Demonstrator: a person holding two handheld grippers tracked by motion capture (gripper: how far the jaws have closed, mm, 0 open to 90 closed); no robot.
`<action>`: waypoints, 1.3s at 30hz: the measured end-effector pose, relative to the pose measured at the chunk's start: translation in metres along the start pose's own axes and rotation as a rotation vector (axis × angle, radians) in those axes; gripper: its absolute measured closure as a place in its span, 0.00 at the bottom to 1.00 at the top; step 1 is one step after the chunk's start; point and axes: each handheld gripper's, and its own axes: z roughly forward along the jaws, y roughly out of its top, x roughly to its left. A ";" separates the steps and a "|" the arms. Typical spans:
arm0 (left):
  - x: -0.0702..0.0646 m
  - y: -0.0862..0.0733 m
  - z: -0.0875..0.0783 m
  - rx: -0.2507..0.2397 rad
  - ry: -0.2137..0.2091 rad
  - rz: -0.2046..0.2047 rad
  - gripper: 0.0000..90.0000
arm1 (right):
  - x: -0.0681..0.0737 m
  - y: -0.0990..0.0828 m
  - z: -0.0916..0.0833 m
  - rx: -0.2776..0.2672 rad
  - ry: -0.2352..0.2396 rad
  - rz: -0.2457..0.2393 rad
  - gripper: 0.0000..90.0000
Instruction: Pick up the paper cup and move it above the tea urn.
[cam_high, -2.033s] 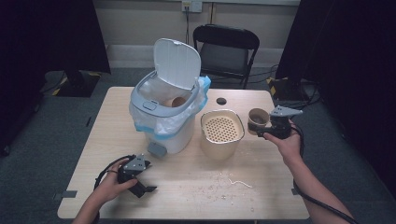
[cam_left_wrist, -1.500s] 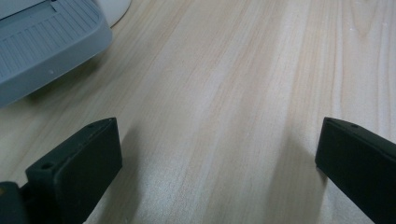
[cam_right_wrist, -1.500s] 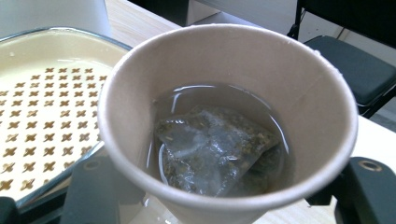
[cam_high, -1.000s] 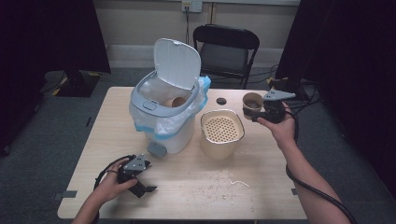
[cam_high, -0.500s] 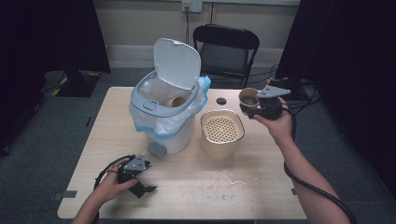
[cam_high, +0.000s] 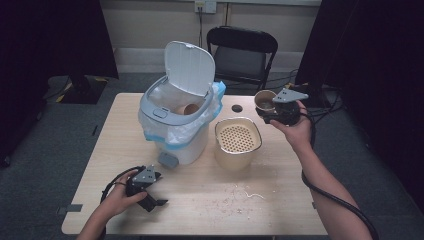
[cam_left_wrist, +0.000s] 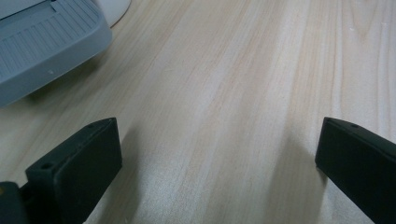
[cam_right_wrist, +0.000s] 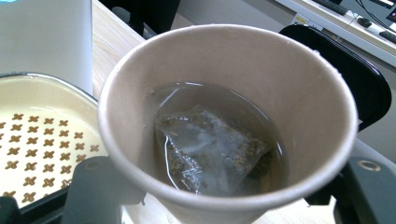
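Left gripper (cam_high: 150, 192) down on the table (cam_high: 200, 210) at the near left corner, jaws spread wide over bare wood. Farther back, white bin (cam_high: 175, 125) with lid tipped up, liner bag inside, a brown cup (cam_high: 189, 108) lying within. Just right of it, cream perforated container (cam_high: 238, 140). Right gripper (cam_high: 267, 111) raised beyond that container, clamped around a paper cup (cam_right_wrist: 229, 121), seemingly tilted; inside, pale liquid and a soaked tea bag (cam_right_wrist: 210, 149).
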 end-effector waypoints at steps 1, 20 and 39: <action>0.000 0.000 0.000 0.000 0.000 0.000 0.00 | 0.000 0.000 0.002 -0.002 0.002 0.000 0.37; 0.000 0.000 0.000 0.000 -0.002 0.001 0.00 | 0.004 0.003 0.012 -0.031 -0.022 -0.140 0.37; 0.000 0.000 0.000 0.001 -0.003 0.001 0.00 | 0.065 0.022 0.003 0.132 -0.486 -1.231 0.39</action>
